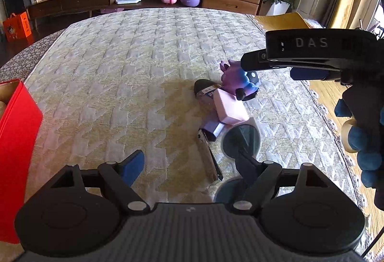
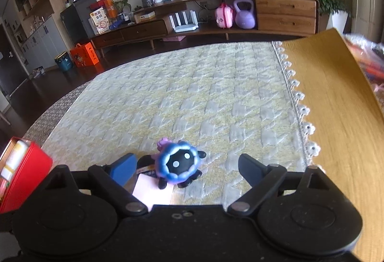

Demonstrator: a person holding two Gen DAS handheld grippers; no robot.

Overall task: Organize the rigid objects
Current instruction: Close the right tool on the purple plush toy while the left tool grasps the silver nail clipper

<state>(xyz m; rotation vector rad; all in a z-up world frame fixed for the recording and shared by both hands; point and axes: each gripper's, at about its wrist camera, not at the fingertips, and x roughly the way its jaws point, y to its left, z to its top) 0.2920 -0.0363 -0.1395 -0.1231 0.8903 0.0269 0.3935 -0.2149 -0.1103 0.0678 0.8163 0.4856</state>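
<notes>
The purple-blue figurine (image 2: 178, 164) stands on the quilted worktop (image 2: 192, 98) atop a small pile, its dark face turned toward the right tool (image 2: 189, 169) — spread, flanking it without touching. Closing squarely across its round body should avoid nudging the pink block (image 2: 152, 190). The left tool (image 1: 192, 163) is spread, empty; the nail clipper (image 1: 209, 157) runs lengthwise toward it.

Glossy plastic toy (image 2: 177, 164), quilted cloth (image 2: 192, 98)

Desk cloth (image 1: 134, 65) open mid & far side; red box (image 1: 16, 142) blocks left edge, toy pile (image 1: 230, 98) crowds right-centre.
</notes>
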